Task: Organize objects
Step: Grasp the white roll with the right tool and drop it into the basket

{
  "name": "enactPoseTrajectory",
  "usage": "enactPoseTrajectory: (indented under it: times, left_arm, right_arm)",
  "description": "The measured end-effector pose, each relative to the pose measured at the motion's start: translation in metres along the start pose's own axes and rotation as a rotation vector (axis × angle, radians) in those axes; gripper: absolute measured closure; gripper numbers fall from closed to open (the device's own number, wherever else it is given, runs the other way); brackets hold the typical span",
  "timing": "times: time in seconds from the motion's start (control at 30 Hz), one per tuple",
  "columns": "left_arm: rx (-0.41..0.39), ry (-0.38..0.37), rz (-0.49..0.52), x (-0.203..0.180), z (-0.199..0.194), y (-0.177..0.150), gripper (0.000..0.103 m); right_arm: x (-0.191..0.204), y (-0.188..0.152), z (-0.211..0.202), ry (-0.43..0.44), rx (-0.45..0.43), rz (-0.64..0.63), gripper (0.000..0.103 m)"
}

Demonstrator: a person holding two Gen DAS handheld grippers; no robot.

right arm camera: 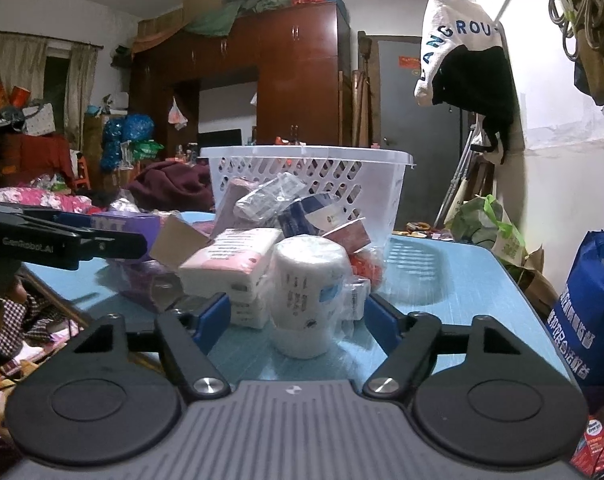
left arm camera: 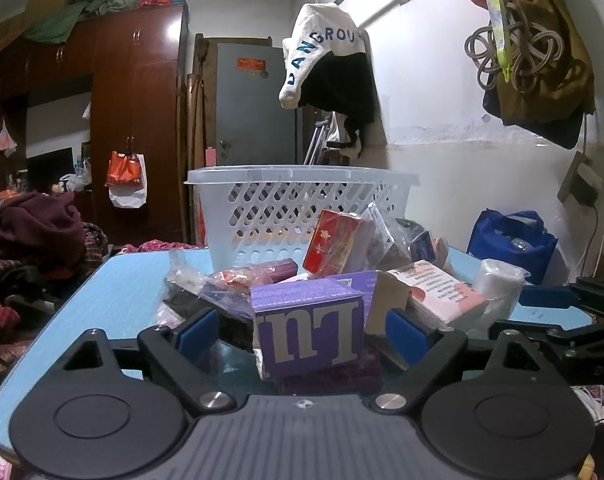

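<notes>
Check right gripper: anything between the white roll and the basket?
Yes. Behind the white roll, a pile of packets leans against the basket wall. Right gripper is open around the roll, nothing between them.

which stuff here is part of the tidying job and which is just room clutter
Part of the job:
- purple box, between the open fingers of the left hand-held gripper
- white wrapped roll, in front of the open right hand-held gripper
- pink-and-white packet
- red box
- white basket

Just lying about:
- blue bag
- wardrobe
- hanging white cloth
</notes>
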State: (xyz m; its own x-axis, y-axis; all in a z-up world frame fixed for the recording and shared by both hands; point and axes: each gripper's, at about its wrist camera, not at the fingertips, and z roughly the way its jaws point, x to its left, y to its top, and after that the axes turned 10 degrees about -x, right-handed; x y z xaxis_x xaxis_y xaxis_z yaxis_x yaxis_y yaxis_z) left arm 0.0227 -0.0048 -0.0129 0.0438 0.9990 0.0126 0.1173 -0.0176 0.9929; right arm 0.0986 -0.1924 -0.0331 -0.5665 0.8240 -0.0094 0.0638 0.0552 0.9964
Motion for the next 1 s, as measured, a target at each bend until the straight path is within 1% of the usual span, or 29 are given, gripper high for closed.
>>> enactPoseTrajectory:
  times: [0.03,0.07,0.1,0.13,0.17,0.2,0.4,0.57,0.8,0.87,0.93,1.0]
  left_arm:
    - [0.001,-0.002,0.001,-0.001,0.002,0.0,0.013]
    - [0.002,-0.003,0.004,-0.001,0.004,-0.001,0.016]
    - [0.005,-0.001,0.008,-0.002,0.007,-0.001,0.023]
    - [0.006,0.004,0.012,-0.002,0.008,-0.002,0.027]
    - [0.007,0.003,0.013,-0.001,0.009,-0.003,0.036]
    - [0.009,-0.008,0.007,0.0,0.009,-0.004,0.038]
    - [-0.021,-0.037,-0.019,0.006,0.003,-0.004,0.039]
    - [-0.066,-0.05,-0.031,0.01,-0.007,0.004,0.039]
    - [-0.098,-0.066,-0.045,0.018,-0.009,0.017,0.039]
    - [-0.104,-0.068,-0.045,0.019,-0.003,0.03,0.039]
    - [-0.127,-0.068,-0.039,0.018,0.017,0.057,0.039]
    - [-0.117,-0.071,-0.028,0.016,0.053,0.09,0.039]
  right_arm:
    - [-0.001,0.0,0.003,-0.006,0.003,-0.002,0.032]
    - [-0.003,-0.001,0.006,-0.006,0.011,-0.001,0.036]
    - [-0.005,-0.001,0.008,-0.002,0.018,0.007,0.039]
    - [-0.008,-0.002,0.009,0.0,0.028,0.021,0.049]
    - [-0.01,-0.003,0.01,0.009,0.04,0.036,0.056]
    - [-0.012,-0.004,0.009,0.013,0.039,0.042,0.056]
    - [-0.015,-0.002,-0.003,-0.001,0.023,0.048,0.057]
    - [-0.021,0.001,-0.009,-0.012,0.011,0.057,0.058]
    - [-0.028,0.007,-0.013,-0.025,0.003,0.068,0.058]
    - [-0.033,0.021,-0.008,-0.025,-0.014,0.075,0.058]
    - [-0.04,0.048,0.005,0.01,-0.048,0.1,0.058]
    - [-0.045,0.083,0.03,0.035,-0.081,0.099,0.058]
